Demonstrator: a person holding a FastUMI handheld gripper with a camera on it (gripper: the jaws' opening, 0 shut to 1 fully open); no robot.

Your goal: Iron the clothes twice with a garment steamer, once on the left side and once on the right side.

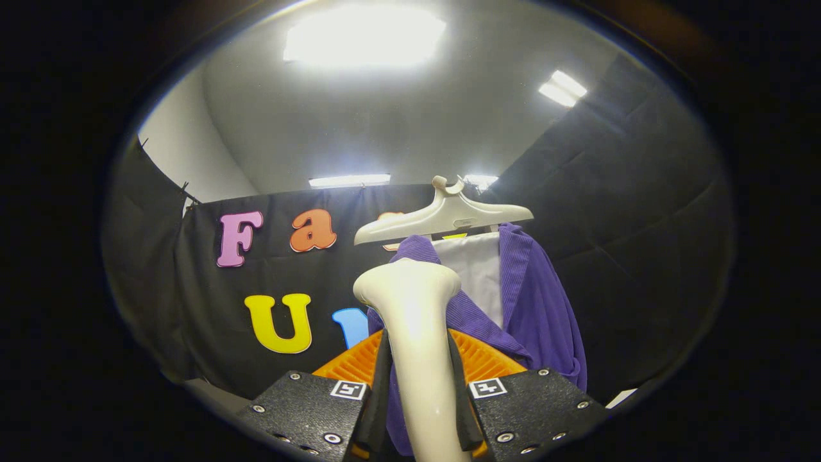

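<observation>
My gripper [420, 391] is shut on the cream handle of the garment steamer [417, 333], which stands up between the two fingers. Its flared head [405, 282] is raised against the left half of a purple jacket [539, 308]. The jacket hangs open over a white lining or shirt [478, 269] on a pale plastic hanger [442, 218] just beyond the steamer. I cannot tell whether the steamer head touches the cloth, and no steam shows.
The black cloth booth wall [628, 224] runs behind and to the right of the jacket. Bright ceiling lights [365, 35] glare overhead. A pale surface edge [621, 398] shows low beside the right finger.
</observation>
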